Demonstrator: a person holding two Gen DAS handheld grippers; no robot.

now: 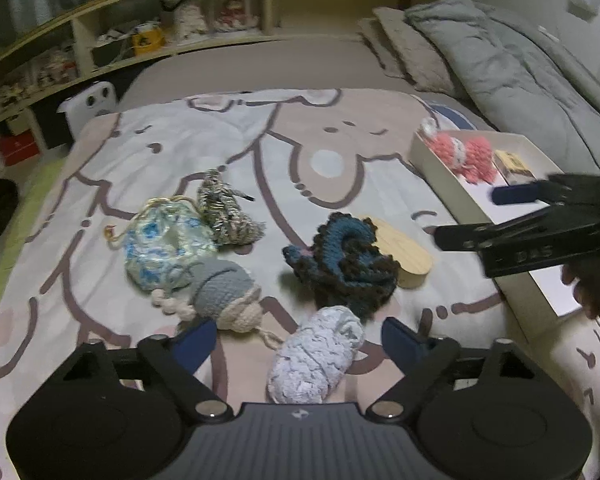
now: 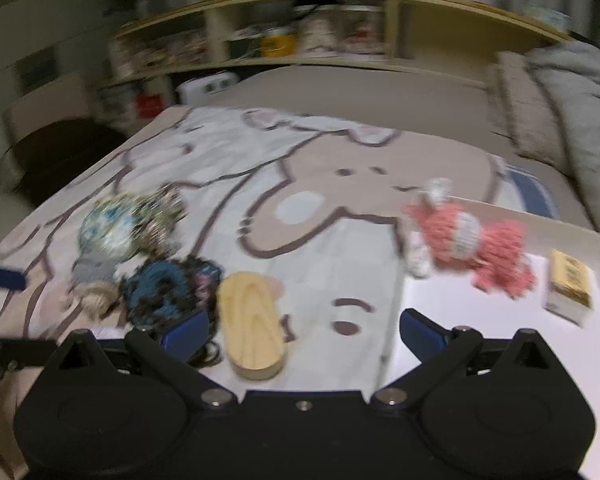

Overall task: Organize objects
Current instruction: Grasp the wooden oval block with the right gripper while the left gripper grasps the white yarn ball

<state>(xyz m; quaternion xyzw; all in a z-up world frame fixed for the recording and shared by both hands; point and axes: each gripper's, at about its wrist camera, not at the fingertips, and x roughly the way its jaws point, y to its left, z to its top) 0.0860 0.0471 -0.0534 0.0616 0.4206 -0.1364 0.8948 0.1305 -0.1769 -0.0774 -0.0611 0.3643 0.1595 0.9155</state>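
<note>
The whole right wrist view is motion-blurred, so the heap of crocheted pieces [image 2: 152,248] beyond the left jaw melts into one smear. The pale yarn skein [image 1: 316,356] between the left gripper's jaws is hidden at its near end by the gripper body. The wooden sole [image 1: 400,248] beyond the right jaw lies half covered by the dark blue crochet piece [image 1: 344,260].

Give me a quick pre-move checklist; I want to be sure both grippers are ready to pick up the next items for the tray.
1. Left gripper jaws apart around pale yarn skein, not gripping: ok.
2. Right gripper jaws empty: ok.
3. Wooden sandal free to pick: ok.
4. Bare floor left in white tray: ok.
5. Pink knitted toy and small box already in tray: ok.
6. Right wrist view sharp: not ok, blurred.
</note>
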